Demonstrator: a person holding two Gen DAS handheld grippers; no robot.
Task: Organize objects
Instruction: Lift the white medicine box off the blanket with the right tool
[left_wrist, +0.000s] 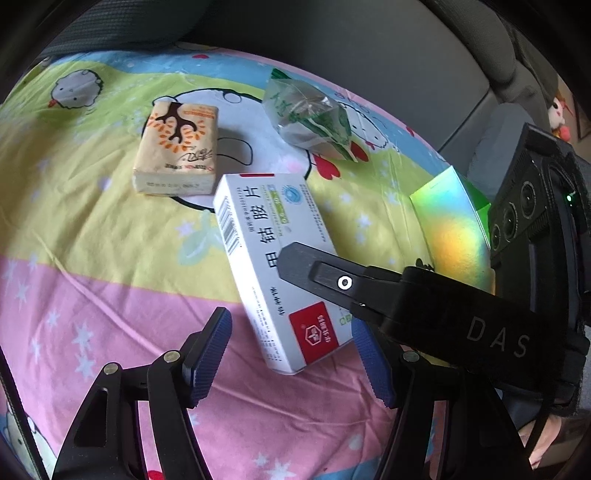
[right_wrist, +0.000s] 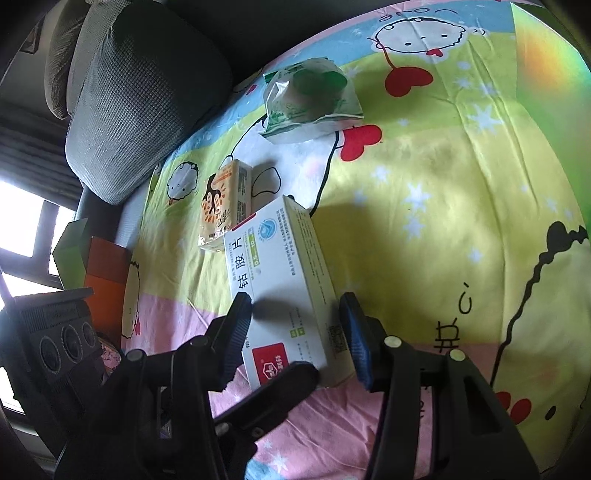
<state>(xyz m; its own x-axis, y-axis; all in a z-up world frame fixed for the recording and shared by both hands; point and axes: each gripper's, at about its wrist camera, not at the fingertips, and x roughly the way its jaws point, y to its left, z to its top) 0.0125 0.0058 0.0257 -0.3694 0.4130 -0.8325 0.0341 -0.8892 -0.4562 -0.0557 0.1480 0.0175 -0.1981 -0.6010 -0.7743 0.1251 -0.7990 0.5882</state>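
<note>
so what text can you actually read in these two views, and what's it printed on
"甲钴胺片" – large black characters on the white medicine box, lying on the cartoon bedsheet.
"0.5" – green strip on the same box, right wrist view; the rest is blurred.
"DAS" – on the right gripper body, left wrist view.
Small print, barcode digits and red logo on the box: too small.
Tissue pack and green-printed bag: lettering unreadable.

Medicine box (left_wrist: 273, 266) near end behind right gripper (left_wrist: 295, 266), small print illegible.
</note>
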